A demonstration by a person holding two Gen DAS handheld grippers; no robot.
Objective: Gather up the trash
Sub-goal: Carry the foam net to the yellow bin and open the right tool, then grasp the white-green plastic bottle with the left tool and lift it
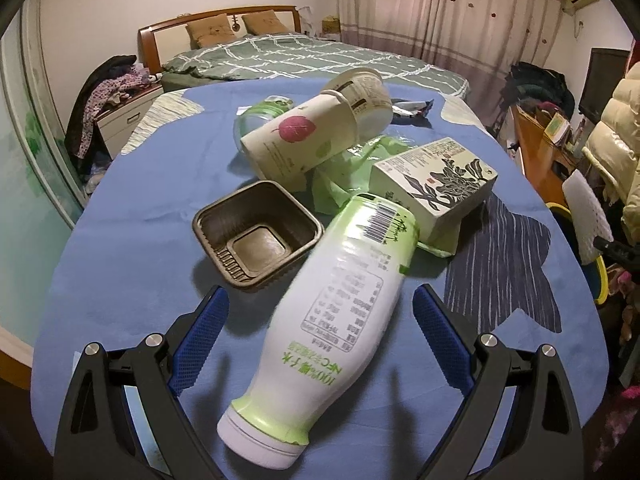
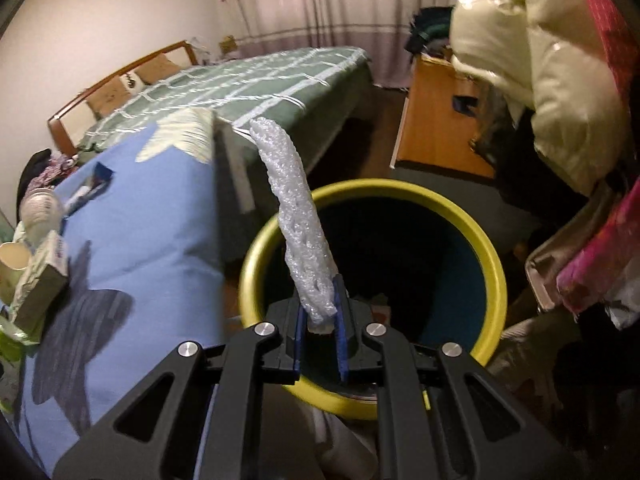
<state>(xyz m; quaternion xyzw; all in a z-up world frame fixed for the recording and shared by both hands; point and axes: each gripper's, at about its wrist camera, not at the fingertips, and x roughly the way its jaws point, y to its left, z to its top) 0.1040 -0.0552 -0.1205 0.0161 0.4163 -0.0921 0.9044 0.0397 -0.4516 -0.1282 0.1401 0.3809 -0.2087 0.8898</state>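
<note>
Left wrist view: your left gripper (image 1: 320, 312) hangs with its jaws spread wide and holding nothing. The white and green juice bottle (image 1: 332, 320) lies on its side on the blue-covered surface (image 1: 132, 200), running from its cap end at 6 o'clock, between the jaws, up to its base at 12 o'clock. Neither blue pad looks to be touching it. The risk here is the bottle's round, smooth body: if you close on it off centre, it will likely roll or squirt out sideways. Its far end sits just beside the brown plastic tray (image 1: 258, 236) at 11 o'clock and the printed carton (image 1: 434, 184) at 1 o'clock, so a push forward could shove those into the paper cup (image 1: 300, 144), the yogurt tub (image 1: 364, 96) and the green plastic bag (image 1: 348, 176) beyond, or off the edge.

Right wrist view: your right gripper (image 2: 320, 320) has its jaws clenched on the lower end of a white foam net sleeve (image 2: 294, 224), which stands up from the jaws toward 11 o'clock. The yellow-rimmed bin (image 2: 490, 264) opens directly behind and below the jaws, from 9 o'clock round to 3 o'clock. What could go wrong: the sleeve is light and its free end leans toward the bin's left rim and the surface's edge, so if you let go here it may catch the rim or drift onto the floor. I judge it safer to bring the jaws toward 1 o'clock over the dark opening first.
</note>
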